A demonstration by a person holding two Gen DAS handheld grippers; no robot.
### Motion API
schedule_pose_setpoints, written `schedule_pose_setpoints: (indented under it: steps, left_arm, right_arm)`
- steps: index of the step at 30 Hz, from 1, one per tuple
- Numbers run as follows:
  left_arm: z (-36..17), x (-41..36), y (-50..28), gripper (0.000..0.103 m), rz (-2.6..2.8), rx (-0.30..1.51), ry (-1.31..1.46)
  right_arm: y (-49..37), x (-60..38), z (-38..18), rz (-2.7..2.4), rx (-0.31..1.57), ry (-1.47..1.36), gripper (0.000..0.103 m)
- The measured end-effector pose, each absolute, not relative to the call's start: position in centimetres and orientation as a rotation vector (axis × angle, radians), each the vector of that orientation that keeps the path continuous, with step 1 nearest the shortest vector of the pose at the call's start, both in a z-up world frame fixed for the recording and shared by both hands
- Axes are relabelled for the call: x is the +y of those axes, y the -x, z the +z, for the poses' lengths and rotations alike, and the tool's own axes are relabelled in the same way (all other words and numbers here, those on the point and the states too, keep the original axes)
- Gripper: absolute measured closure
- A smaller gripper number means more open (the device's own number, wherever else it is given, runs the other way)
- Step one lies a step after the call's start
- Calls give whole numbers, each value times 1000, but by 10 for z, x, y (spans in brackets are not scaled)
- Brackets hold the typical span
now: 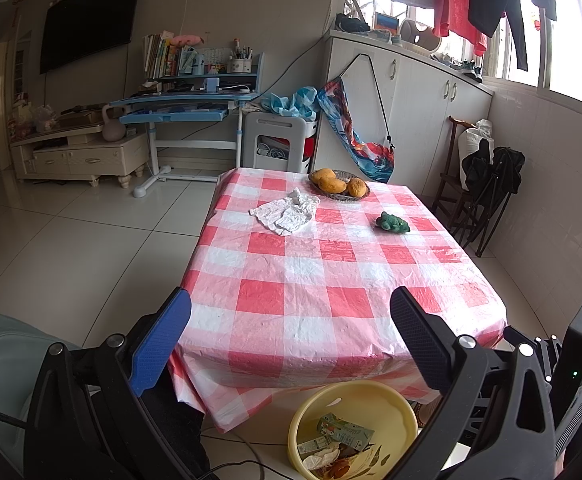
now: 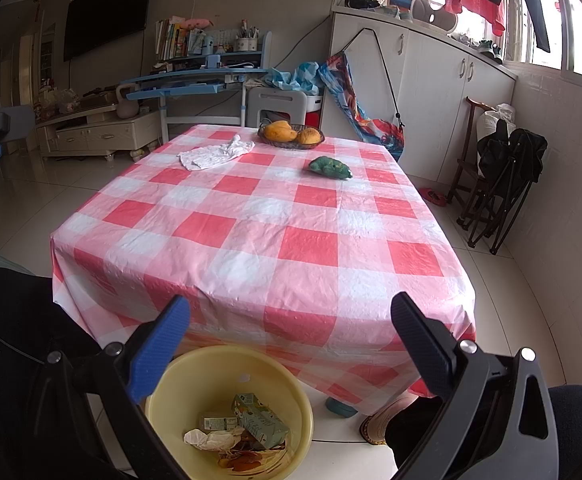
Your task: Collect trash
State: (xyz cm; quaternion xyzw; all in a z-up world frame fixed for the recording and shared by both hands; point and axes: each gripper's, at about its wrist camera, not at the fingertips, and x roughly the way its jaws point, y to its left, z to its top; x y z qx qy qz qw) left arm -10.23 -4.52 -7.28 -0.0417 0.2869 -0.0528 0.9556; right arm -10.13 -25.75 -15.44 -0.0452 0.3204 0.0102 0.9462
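Note:
A crumpled white paper (image 1: pixel 287 213) lies on the far left of the red-checked table (image 1: pixel 331 280); it also shows in the right wrist view (image 2: pixel 215 153). A yellow basin (image 1: pixel 395 408) on the floor at the table's near edge holds green cartons, tissue and peels; it also shows in the right wrist view (image 2: pixel 195 384). My left gripper (image 1: pixel 291 320) is open and empty above the table's near edge. My right gripper (image 2: pixel 291 328) is open and empty, above the basin and near edge.
A basket of mangoes (image 1: pixel 339 185) and a green toy (image 1: pixel 393 223) sit at the table's far side. Folded chairs (image 1: pixel 487 184) stand to the right by the wall. A blue desk (image 1: pixel 187 108) and white cabinet (image 1: pixel 403 92) lie beyond. My legs are beside the basin.

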Motion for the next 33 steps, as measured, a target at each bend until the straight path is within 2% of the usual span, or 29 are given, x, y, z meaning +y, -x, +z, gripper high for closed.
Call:
schedule_pose_setpoints:
  steps: [22,33]
  left_arm:
    - [-73,-43,100,7,-102,582,88]
    - [-89,-32,45,7,-69,653,104]
  right_arm:
    - [99,-259,-154,33,661,68,7]
    - [32,-283,-129,73,652,46,7]
